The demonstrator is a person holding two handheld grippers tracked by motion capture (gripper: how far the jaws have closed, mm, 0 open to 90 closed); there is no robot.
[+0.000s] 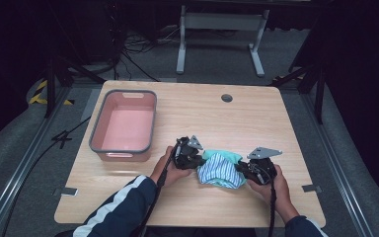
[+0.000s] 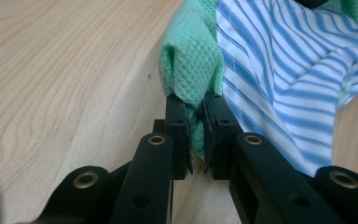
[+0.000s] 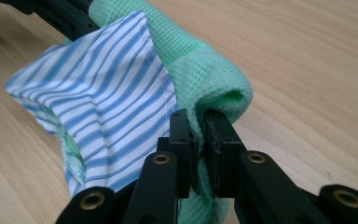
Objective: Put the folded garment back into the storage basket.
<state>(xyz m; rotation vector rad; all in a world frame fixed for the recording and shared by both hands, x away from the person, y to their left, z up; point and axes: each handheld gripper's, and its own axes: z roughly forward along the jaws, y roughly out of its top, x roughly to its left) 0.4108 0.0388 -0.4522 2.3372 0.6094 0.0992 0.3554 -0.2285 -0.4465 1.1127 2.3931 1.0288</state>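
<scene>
A cloth (image 1: 220, 169), green waffle weave on one side and blue-and-white striped on the other, lies bunched near the table's front edge between both grippers. My left gripper (image 1: 193, 159) is shut on its left end; in the left gripper view the jaws pinch a green fold (image 2: 191, 70) beside the striped layer (image 2: 279, 70), at my left gripper (image 2: 196, 122). My right gripper (image 1: 246, 169) is shut on the cloth's right end; in the right gripper view my right gripper (image 3: 198, 135) clamps a rolled green edge (image 3: 214, 79), with the striped side (image 3: 107, 93) hanging to the left.
A pink tub with a grey rim (image 1: 124, 124) stands on the left part of the wooden table (image 1: 246, 118). A round cable hole (image 1: 226, 98) sits near the far edge. A grey stand (image 1: 220, 29) and cables lie on the floor beyond the table.
</scene>
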